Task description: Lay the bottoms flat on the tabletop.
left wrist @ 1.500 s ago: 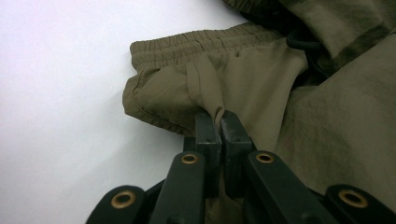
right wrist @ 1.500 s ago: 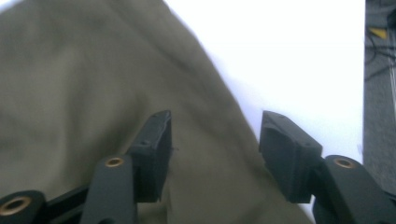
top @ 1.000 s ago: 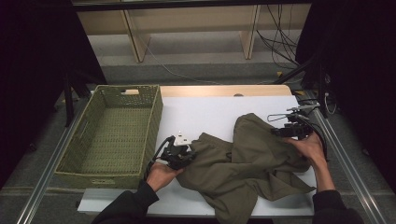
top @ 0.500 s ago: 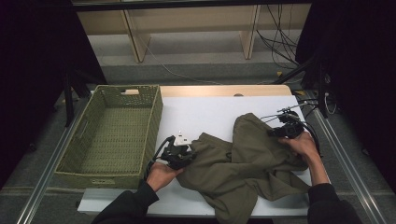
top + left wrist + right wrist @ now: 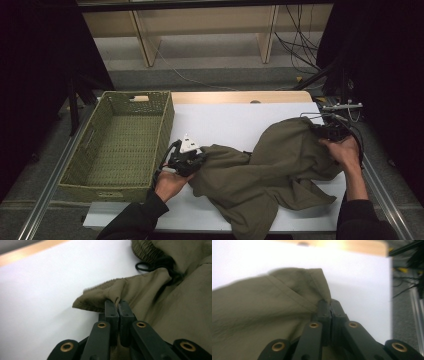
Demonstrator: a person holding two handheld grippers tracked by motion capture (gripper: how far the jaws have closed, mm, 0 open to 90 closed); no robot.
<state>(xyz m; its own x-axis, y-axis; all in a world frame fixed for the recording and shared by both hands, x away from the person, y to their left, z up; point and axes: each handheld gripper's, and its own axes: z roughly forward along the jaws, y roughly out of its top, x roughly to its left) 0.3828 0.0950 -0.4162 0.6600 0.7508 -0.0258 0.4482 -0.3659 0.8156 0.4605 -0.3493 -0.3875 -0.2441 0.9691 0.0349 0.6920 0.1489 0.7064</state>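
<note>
An olive-green garment (image 5: 270,167) lies crumpled across the right half of the white table (image 5: 225,122). My left gripper (image 5: 196,159) is shut on the garment's left edge (image 5: 110,291), with the cloth pinched between the black jaws (image 5: 117,302). At the far right, my right gripper (image 5: 325,132) has just been closing, and its jaws now pinch the garment's right edge (image 5: 322,282), lifted slightly off the table (image 5: 357,272). A dark drawstring (image 5: 147,265) shows near the elastic waistband in the left gripper view.
A green woven basket (image 5: 87,172), empty, stands at the left of the table, close to my left hand. Cables (image 5: 345,112) hang off the table's right edge beside my right hand. A wooden strip (image 5: 240,96) runs along the table's back edge.
My right gripper has moved a little toward the back of the table and lifted the garment's right edge with it. The left gripper has stayed put on its edge.
</note>
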